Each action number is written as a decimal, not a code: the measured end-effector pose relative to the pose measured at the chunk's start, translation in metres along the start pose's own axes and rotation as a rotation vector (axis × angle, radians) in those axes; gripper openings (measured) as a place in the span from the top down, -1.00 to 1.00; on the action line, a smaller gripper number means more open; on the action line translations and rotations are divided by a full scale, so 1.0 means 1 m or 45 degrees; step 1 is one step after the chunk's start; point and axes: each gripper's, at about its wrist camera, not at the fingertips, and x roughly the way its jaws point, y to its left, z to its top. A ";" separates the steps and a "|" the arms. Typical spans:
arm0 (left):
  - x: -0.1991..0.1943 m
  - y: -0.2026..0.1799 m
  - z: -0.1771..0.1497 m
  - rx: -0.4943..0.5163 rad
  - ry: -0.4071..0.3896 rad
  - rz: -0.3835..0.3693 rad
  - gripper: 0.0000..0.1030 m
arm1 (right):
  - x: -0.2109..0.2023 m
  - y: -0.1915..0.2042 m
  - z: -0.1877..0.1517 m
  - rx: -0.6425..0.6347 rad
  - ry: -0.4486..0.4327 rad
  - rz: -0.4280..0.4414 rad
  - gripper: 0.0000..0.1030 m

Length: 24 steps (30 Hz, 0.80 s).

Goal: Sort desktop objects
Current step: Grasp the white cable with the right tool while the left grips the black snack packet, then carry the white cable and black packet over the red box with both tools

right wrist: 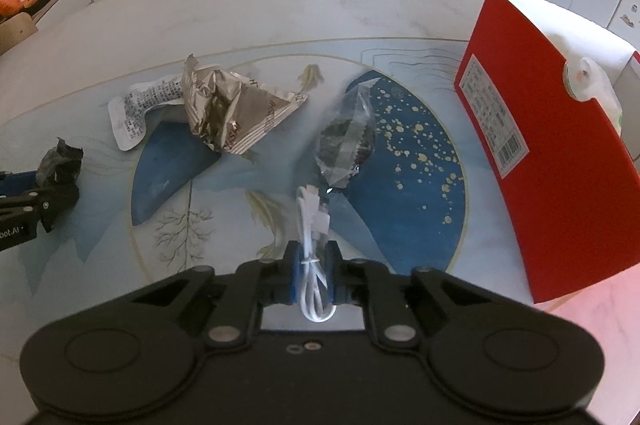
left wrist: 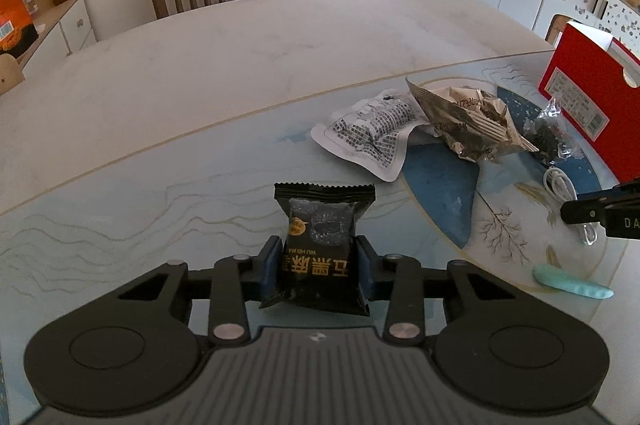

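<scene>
left gripper [left wrist: 320, 265]: jaws clamped on the black snack pack [left wrist: 322, 245], blue pads pressing its two sides; the pack stands between them with its crimped top pointing away from the hand.
right gripper [right wrist: 314, 267]: jaws together on the white cable [right wrist: 314, 265], gripped at its tied middle; the loop hangs back toward the hand and the plug ends lie forward on the desk [right wrist: 360, 5].
cable axis: runs along the jaws' own line, so a straight lift should take it cleanly.
left on the desk: white wrapper [left wrist: 368, 131], crumpled foil bag [left wrist: 468, 125], clear bag of dark bits [right wrist: 346, 141], mint-green piece [left wrist: 572, 283].
red box [right wrist: 560, 145]: upright at the right edge, nearer the right hand.
key relation: the foil bag and clear bag lie ahead between both hands; the clear bag sits just beyond the cable's plugs, closest to the right jaws.
step, judged: both hands loaded, carry-off not yet begun.
</scene>
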 end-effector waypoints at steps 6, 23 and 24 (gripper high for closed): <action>-0.008 -0.001 -0.005 -0.023 0.005 -0.008 0.30 | -0.006 -0.002 -0.002 0.003 -0.006 0.026 0.80; -0.047 -0.018 -0.008 -0.067 -0.005 -0.015 0.30 | -0.053 -0.013 -0.004 0.008 -0.099 0.139 0.84; -0.050 -0.020 -0.008 -0.068 -0.010 -0.018 0.30 | -0.055 -0.014 -0.004 0.012 -0.104 0.143 0.84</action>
